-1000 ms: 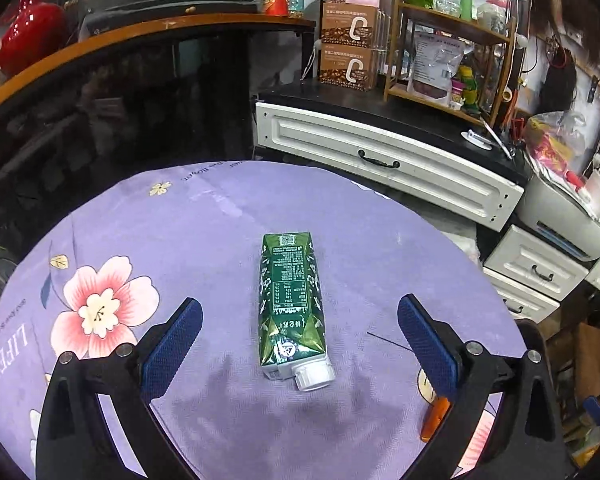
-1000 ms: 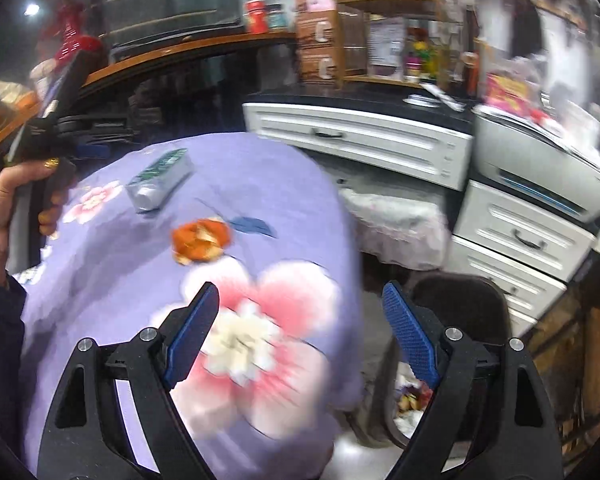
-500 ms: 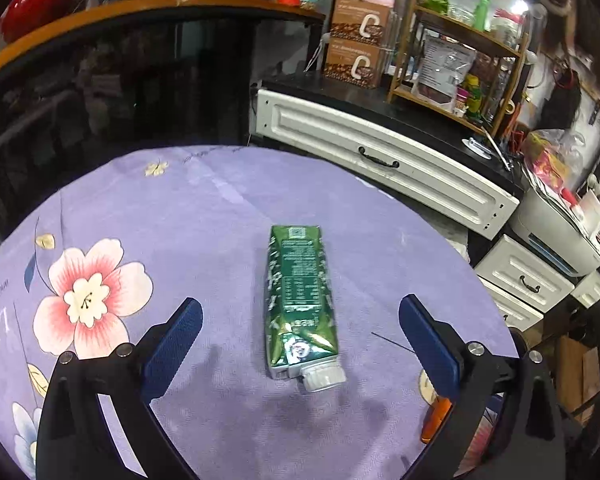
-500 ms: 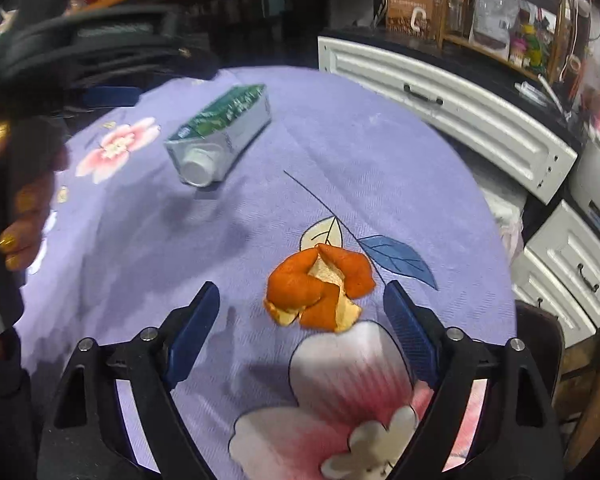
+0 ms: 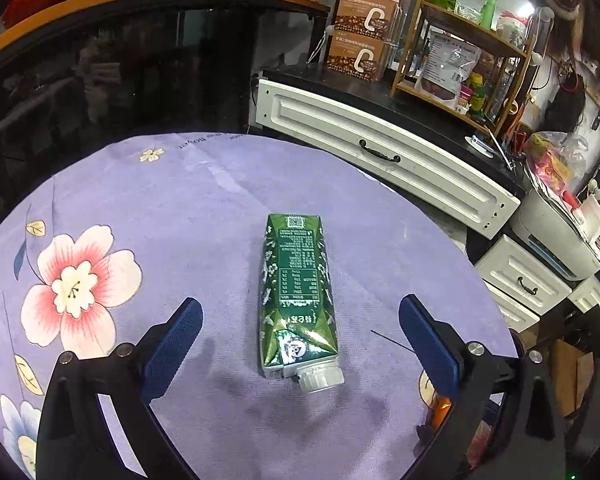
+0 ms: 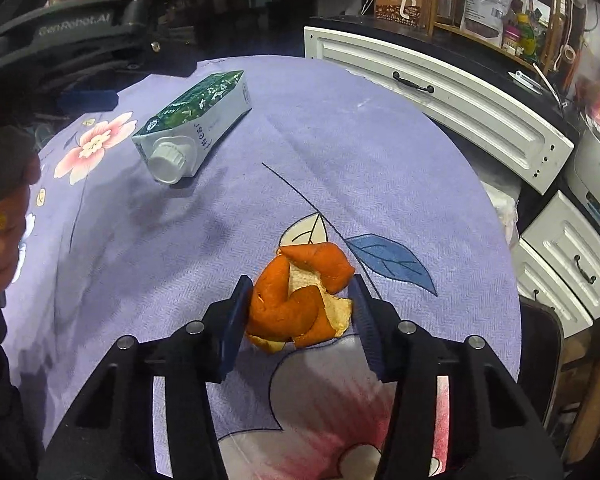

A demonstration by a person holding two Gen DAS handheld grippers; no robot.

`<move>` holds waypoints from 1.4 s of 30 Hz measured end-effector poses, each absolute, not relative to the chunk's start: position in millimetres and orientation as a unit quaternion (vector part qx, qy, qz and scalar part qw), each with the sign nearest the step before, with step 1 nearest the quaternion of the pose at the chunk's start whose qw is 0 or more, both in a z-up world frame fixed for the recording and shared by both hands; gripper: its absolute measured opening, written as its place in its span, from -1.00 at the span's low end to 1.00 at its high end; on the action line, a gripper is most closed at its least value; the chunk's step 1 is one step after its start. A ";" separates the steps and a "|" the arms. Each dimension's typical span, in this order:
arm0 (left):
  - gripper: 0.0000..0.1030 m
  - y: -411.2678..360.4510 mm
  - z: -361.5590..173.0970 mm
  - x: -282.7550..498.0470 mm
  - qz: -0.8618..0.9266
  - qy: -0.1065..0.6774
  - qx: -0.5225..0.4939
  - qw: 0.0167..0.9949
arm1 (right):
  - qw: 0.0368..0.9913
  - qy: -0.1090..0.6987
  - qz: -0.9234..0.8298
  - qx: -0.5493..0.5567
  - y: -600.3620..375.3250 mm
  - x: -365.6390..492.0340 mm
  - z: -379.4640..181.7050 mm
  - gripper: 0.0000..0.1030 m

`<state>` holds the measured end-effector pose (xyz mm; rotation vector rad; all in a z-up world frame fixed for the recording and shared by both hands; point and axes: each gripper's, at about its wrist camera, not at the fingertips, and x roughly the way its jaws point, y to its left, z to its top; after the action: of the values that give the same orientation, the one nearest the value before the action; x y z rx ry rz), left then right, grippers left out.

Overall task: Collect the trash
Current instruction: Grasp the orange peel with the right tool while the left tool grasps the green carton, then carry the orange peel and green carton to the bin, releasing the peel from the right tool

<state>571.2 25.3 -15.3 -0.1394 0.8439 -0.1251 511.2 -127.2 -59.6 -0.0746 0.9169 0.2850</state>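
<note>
A green drink carton (image 5: 296,280) with a white cap lies on the purple flowered tablecloth (image 5: 180,200), cap toward me. My left gripper (image 5: 298,308) hovers open astride the cap end, both blue pads well clear of it. In the right wrist view a curled orange peel (image 6: 288,308) sits between the pads of my right gripper (image 6: 300,292). Its jaws are closing and both pads touch the peel's sides. The carton (image 6: 196,120) lies further back on the left.
A hand (image 6: 0,240) holds the left gripper's handle at the left edge. White drawer fronts (image 5: 380,160) and shelves of goods stand beyond the round table. A dark container (image 6: 540,332) sits below the table's right edge.
My right gripper swung from the table's edge to the orange peel and narrowed its jaws around it. The left gripper stayed open over the carton, almost still.
</note>
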 end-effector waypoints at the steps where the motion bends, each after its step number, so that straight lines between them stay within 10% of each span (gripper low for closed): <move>1: 0.89 24.3 -15.5 572.9 -0.061 0.410 -0.065 0.908 | 0.887 0.440 0.139 -0.036 -128.1 509.8 -59.2 -0.05; 9: 0.85 2.1 -33.3 596.8 -0.046 0.440 -0.003 0.897 | 0.887 0.438 0.142 -0.033 -134.4 502.9 -57.2 -0.05; 25: -0.04 13.1 -70.0 615.1 -0.039 0.484 -0.045 0.873 | 0.890 0.432 0.144 -0.039 -131.1 497.8 -55.2 -0.06; 42: -0.06 4.9 -46.4 597.1 -0.064 0.440 -0.068 0.893 | 0.899 0.413 0.144 -0.029 -142.0 482.4 -45.6 -0.09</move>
<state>597.1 4.9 -46.4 -0.1414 0.9117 -0.1328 482.4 -142.0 -45.6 -0.0607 0.8542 0.2978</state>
